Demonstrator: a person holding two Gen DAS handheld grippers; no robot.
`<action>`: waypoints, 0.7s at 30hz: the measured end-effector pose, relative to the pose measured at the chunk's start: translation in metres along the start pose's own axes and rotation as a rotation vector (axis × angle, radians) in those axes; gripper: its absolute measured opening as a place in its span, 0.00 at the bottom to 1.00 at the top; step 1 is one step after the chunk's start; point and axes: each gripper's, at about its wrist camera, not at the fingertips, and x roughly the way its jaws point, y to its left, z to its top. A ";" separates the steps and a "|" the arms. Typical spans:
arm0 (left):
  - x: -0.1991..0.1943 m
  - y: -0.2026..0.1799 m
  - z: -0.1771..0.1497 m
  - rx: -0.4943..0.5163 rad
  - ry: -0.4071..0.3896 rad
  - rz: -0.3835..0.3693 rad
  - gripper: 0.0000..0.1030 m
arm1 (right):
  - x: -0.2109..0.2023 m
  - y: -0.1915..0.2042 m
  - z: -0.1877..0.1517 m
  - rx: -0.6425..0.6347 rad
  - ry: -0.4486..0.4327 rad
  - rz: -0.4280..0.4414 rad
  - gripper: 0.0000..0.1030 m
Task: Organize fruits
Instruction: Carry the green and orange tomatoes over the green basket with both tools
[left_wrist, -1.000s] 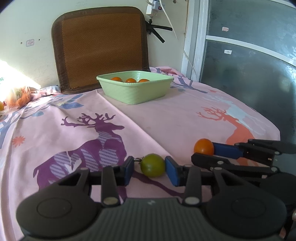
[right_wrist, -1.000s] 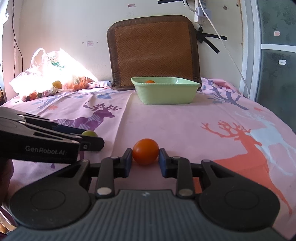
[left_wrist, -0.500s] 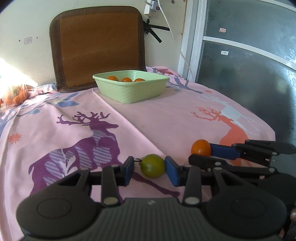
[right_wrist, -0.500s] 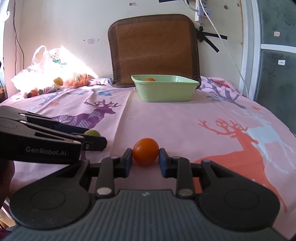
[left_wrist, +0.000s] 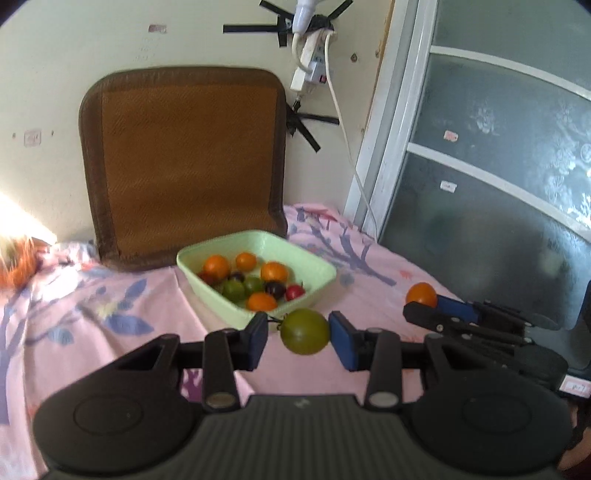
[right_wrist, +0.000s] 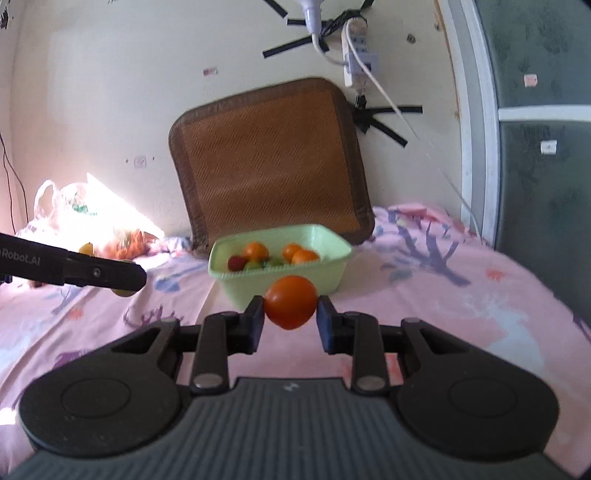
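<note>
We find the left gripper (left_wrist: 298, 335) raised above the pink deer-print cloth (left_wrist: 110, 325), its blue-padded jaws at a narrow setting around a round olive-green tomato (left_wrist: 305, 331). The right pad touches the fruit; on the left, a small gap shows between pad and skin, where the stem sticks out. The fruit hangs clear of the cloth.

We find the right gripper (right_wrist: 290, 322) likewise raised, its jaws clamped on a round orange tomato (right_wrist: 291, 302), both pads pressing its sides. In the left wrist view that gripper (left_wrist: 424, 306) sits to the right of the green tomato, carrying its orange tomato (left_wrist: 421, 294) at the tip.

The pale green rectangular plastic dish (left_wrist: 317, 267) stands on the cloth just beyond both grippers, near the far edge of the surface and in front of a brown woven cushion (left_wrist: 184, 162) propped against the wall. We count several orange, green, dark purple and red small fruits (left_wrist: 255, 284) inside it. Neither held tomato is over the dish rim; both hang on its near side.

At the far left corner of the surface we note a white plastic bag (right_wrist: 74, 210) in strong sunlight; its contents are washed out. A white power strip (left_wrist: 310, 66) is taped to the wall above the cushion.
</note>
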 end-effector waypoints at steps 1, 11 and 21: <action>-0.001 -0.001 0.014 0.011 -0.019 0.001 0.36 | -0.002 -0.006 0.018 -0.003 -0.030 0.011 0.32; -0.008 -0.027 0.184 0.151 -0.195 0.030 0.36 | 0.001 -0.034 0.197 -0.085 -0.194 0.130 0.32; 0.132 0.037 0.110 0.024 0.066 0.140 0.36 | 0.131 -0.035 0.105 -0.027 0.070 0.171 0.32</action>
